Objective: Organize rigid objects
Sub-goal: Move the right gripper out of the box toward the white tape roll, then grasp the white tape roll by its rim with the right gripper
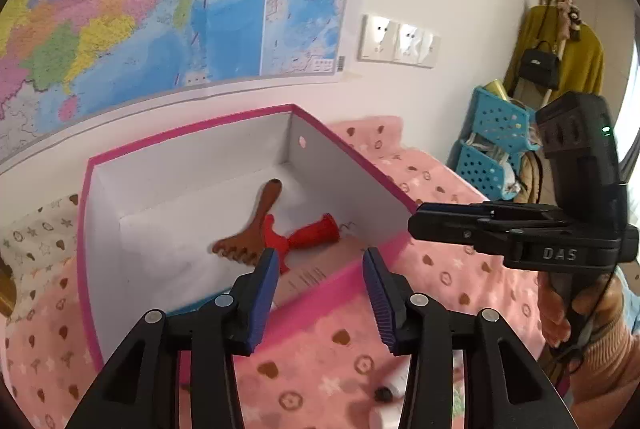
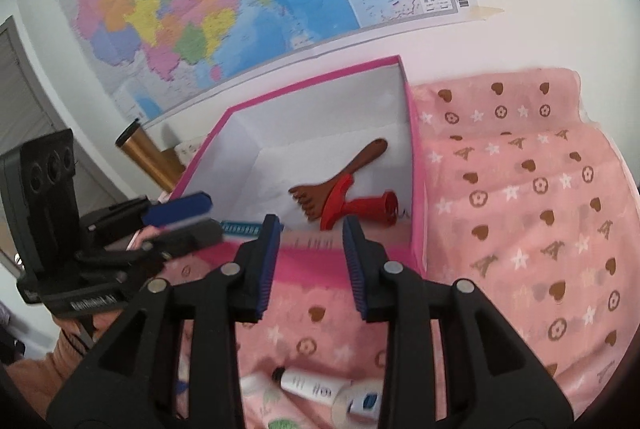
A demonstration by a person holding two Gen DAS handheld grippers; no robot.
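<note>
An open rectangular cardboard box with bright pink outer walls and rim and a plain white inside (image 1: 188,165) sits on a pink fleece cloth printed with brown hearts, flowers and white stars (image 1: 432,269), close under a wall that carries a large coloured map (image 1: 120,9). On the box floor lie a brown wooden scratcher with a long handle and a fanned, toothed head (image 1: 252,229) and a red plastic ribbed handle tool with a flared end (image 1: 304,235); the red piece overlaps the wooden head, and both rest toward the box's right wall. In the right wrist view a pale blue toothed strip (image 2: 240,228) shows low in the box by the near wall, along with a flat printed card (image 2: 316,243). The left gripper (image 1: 320,293) hangs over the near rim of the box with its blue-padded jaws parted and nothing between them. The right gripper (image 2: 308,265) is likewise above the near rim, jaws apart and empty. Each gripper appears at the edge of the other's view, held in a hand (image 1: 560,305). Outside the box, on the cloth in front of it, lie a white tube with a black cap (image 2: 308,383) and a small white and blue round item (image 2: 360,403). Beyond the cloth stands a stack of blue perforated plastic baskets (image 1: 492,145), contents unclear.
</note>
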